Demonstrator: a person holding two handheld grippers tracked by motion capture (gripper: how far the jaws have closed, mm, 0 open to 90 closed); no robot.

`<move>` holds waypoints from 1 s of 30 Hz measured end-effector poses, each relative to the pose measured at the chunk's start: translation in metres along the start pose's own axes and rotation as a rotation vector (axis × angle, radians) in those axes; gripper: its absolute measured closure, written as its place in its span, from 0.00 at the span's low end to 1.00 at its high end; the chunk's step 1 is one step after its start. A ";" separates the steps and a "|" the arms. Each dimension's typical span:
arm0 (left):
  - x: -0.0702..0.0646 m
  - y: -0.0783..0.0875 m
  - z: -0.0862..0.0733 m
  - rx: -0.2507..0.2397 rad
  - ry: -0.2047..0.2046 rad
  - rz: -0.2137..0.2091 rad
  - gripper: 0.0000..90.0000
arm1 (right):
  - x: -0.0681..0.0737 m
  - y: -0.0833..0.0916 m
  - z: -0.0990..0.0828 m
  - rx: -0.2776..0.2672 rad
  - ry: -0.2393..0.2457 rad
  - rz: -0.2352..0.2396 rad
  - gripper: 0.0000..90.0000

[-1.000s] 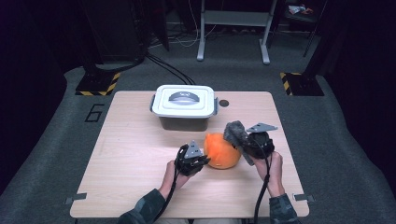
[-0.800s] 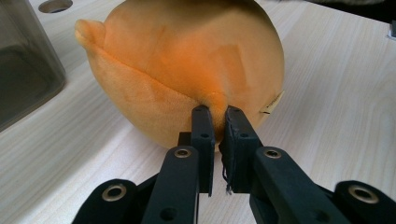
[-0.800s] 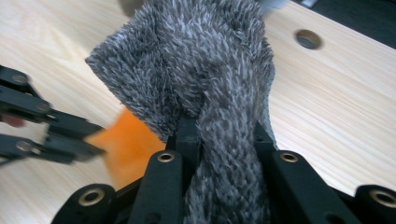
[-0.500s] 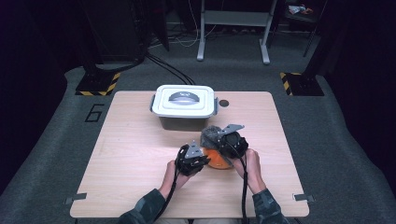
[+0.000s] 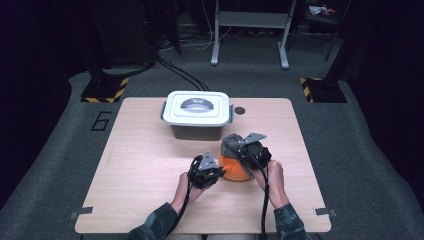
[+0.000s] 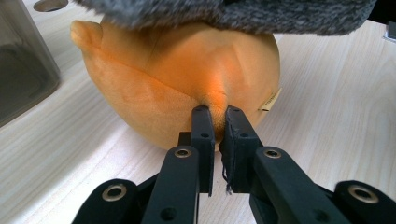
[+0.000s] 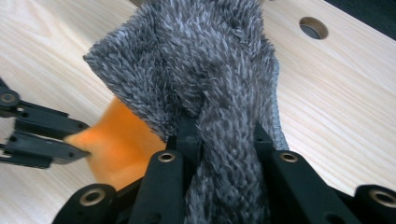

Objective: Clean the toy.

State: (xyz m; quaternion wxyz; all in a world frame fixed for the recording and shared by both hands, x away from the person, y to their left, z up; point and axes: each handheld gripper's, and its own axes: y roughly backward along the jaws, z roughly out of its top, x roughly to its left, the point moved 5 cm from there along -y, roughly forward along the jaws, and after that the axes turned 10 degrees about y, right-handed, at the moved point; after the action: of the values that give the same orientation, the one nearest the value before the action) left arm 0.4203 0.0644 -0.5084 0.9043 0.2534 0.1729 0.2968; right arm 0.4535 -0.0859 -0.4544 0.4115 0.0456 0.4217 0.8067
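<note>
A round orange plush toy [image 5: 235, 172] sits on the wooden table [image 5: 140, 165] near its front. My left gripper [image 5: 216, 170] is at the toy's left side, shut on a pinch of the orange fabric [image 6: 217, 100]. My right gripper [image 5: 241, 150] hangs just above the toy, shut on a fuzzy grey cloth [image 7: 196, 65]. The grey cloth [image 5: 231, 142] drapes onto the toy's top and covers its upper edge [image 6: 224, 14]. In the right gripper view the orange toy [image 7: 116, 140] shows under the cloth, with the left gripper [image 7: 86, 139] at its side.
A grey plastic box with a white latched lid [image 5: 197, 114] stands just behind the toy at the table's middle back; its wall [image 6: 23, 70] is close on the left. A round hole [image 5: 240, 110] is in the tabletop beside it.
My right gripper has carried the grey cloth leftward and slightly down, from beside the orange toy to over its top. The left gripper has kept still with its pinch on the toy.
</note>
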 end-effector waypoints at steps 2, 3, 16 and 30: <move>0.000 0.000 0.000 0.000 0.002 -0.001 0.93 | -0.004 0.001 -0.003 -0.002 -0.019 -0.011 0.82; 0.000 0.000 0.000 0.002 0.003 -0.001 0.93 | -0.006 0.001 -0.004 -0.001 -0.025 -0.015 0.82; 0.001 0.000 0.000 0.002 0.009 -0.003 0.93 | -0.037 -0.002 -0.040 0.023 -0.172 -0.039 0.82; 0.002 -0.001 -0.001 0.002 0.014 0.000 0.93 | -0.058 -0.040 -0.099 0.114 -0.334 0.039 0.82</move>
State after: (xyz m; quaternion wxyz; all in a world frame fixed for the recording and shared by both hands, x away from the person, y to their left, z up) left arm 0.4220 0.0648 -0.5098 0.9029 0.2522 0.1795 0.2983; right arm 0.4749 -0.1783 -0.5305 0.4569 0.2104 0.3916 0.7705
